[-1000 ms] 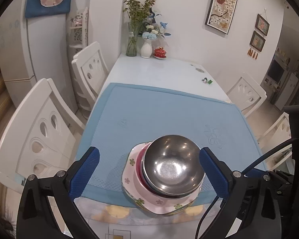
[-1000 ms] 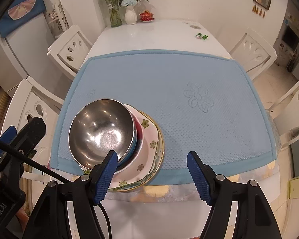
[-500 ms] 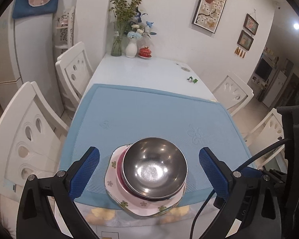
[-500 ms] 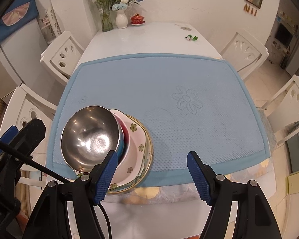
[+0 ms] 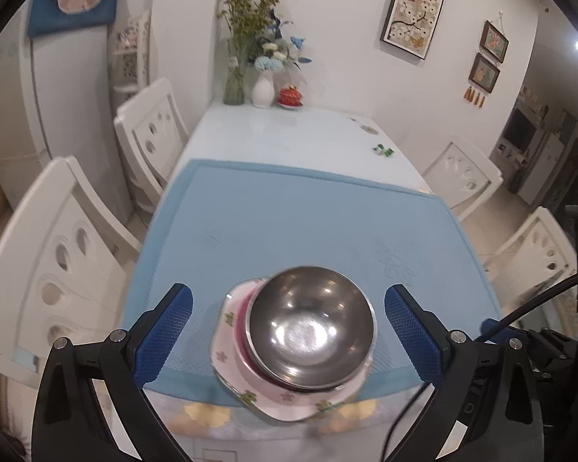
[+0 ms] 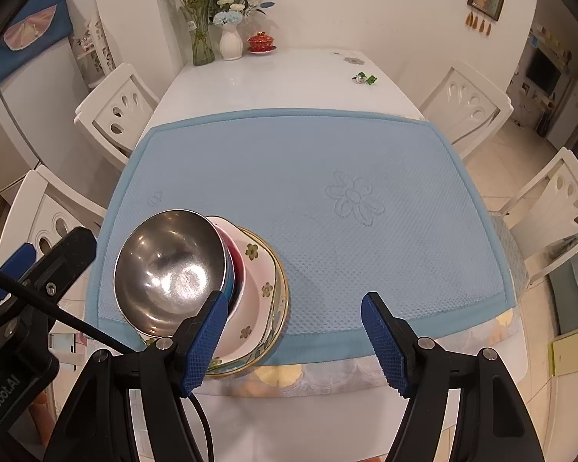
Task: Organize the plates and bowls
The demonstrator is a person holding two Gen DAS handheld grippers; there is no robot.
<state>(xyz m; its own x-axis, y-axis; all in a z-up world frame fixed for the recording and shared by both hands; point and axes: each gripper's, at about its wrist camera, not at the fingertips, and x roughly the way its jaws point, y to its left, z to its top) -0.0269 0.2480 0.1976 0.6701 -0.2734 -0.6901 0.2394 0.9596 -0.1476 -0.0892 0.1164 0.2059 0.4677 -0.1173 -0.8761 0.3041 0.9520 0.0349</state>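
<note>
- Stack: a steel bowl [image 5: 312, 327] sits uppermost, nested in a red bowl [image 6: 238, 269], on a floral plate [image 5: 289, 396] with a gold-rimmed plate [image 6: 279, 304] beneath.
- Location: near left part of the blue mat [image 6: 308, 161], overhanging its near edge.
- Left gripper [image 5: 289, 323]: jaws apart, either side of the stack, holding nothing.
- Right gripper [image 6: 294, 331]: jaws apart, empty, just right of the stack.
- Judgement: no loose dishes in view; stacking appears complete.
</note>
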